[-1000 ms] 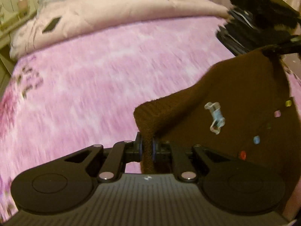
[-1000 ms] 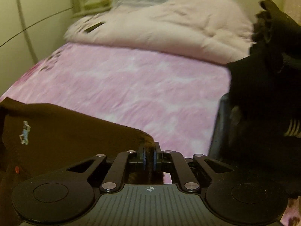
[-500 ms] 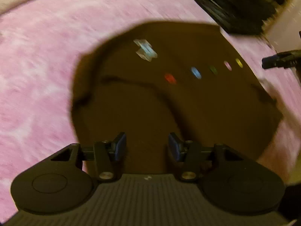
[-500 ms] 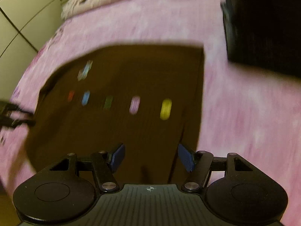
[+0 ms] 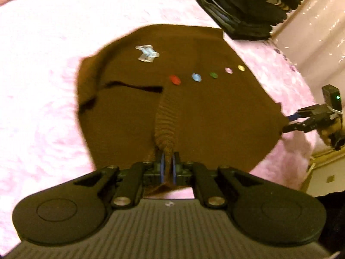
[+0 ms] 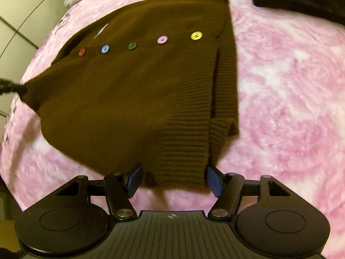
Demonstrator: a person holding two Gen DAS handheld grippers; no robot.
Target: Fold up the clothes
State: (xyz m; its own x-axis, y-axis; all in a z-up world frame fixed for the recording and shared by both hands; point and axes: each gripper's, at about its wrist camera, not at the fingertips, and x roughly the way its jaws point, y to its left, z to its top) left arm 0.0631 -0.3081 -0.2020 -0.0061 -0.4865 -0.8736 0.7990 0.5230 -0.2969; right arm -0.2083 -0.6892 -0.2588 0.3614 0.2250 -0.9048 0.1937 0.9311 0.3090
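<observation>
Brown knit cardigan [image 6: 133, 86] lay spread flat on the pink bed cover [image 6: 291, 86], button side up, with a row of five coloured buttons [image 6: 132, 46] running across its middle. It was laid out like that probably to get it flat before the first fold. A pale tag or clip [image 5: 147, 53] sat on the chest area. A stack of dark folded clothes [image 5: 248, 8] sat at the bed's far edge, just beyond the cardigan's far corner, likely the finished pile.

Left gripper [image 5: 167, 168]: jaws together, clamped on a ribbed strip of the cardigan, looked like a sleeve cuff or band. That strip [image 5: 167, 118] ran from the jaws up toward the red button, pulled into a slight ridge, so probably gripped to carry the sleeve across the body.

Right gripper [image 6: 174, 180]: jaws apart, holding nothing. The cardigan's ribbed hem [image 6: 179, 168] sat right between the two blue pads [image 6: 134, 179], near edge just inside the opening, not pinched. Judged as lined up to take the hem corner. In the left view the right gripper showed at the cardigan's right-hand corner near the bed's side edge.

Cardigan was on the near half of the bed, its nearest edges at both sets of jaws.
</observation>
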